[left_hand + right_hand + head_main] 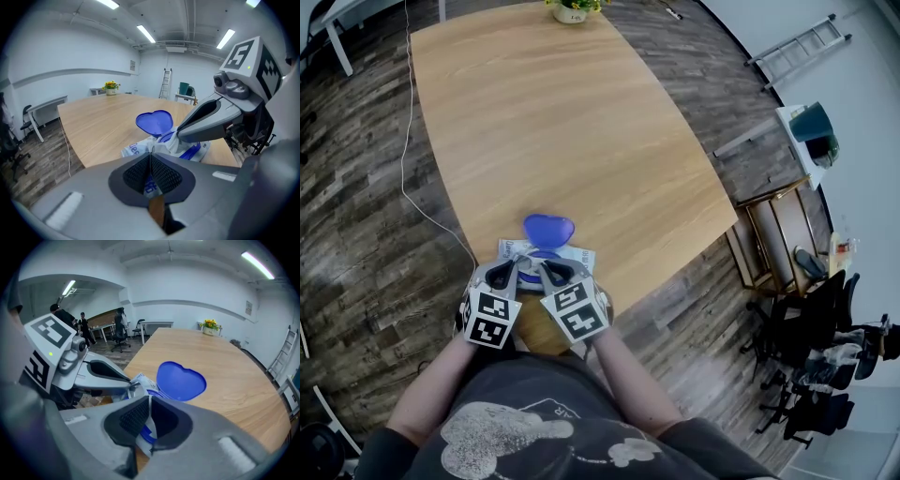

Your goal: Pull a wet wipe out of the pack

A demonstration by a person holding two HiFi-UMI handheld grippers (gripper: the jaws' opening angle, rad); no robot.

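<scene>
Wet wipe: pinched by closed right gripper | pack: edge clamped in closed left gripper

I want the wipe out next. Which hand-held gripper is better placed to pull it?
Right: the right hand-held gripper is shut on the wipe; the left hand-held gripper clamps the pack, steadying it.

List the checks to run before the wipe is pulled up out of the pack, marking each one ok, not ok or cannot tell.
1. The lid is flipped open, off the opening: ok.
2. The left gripper is shut on the edge of the pack: ok.
3. The right gripper is shut on the wet wipe at the opening: ok.
4. Only one wipe is pinched: cannot tell.
5. The pack rests on the table: ok.
</scene>
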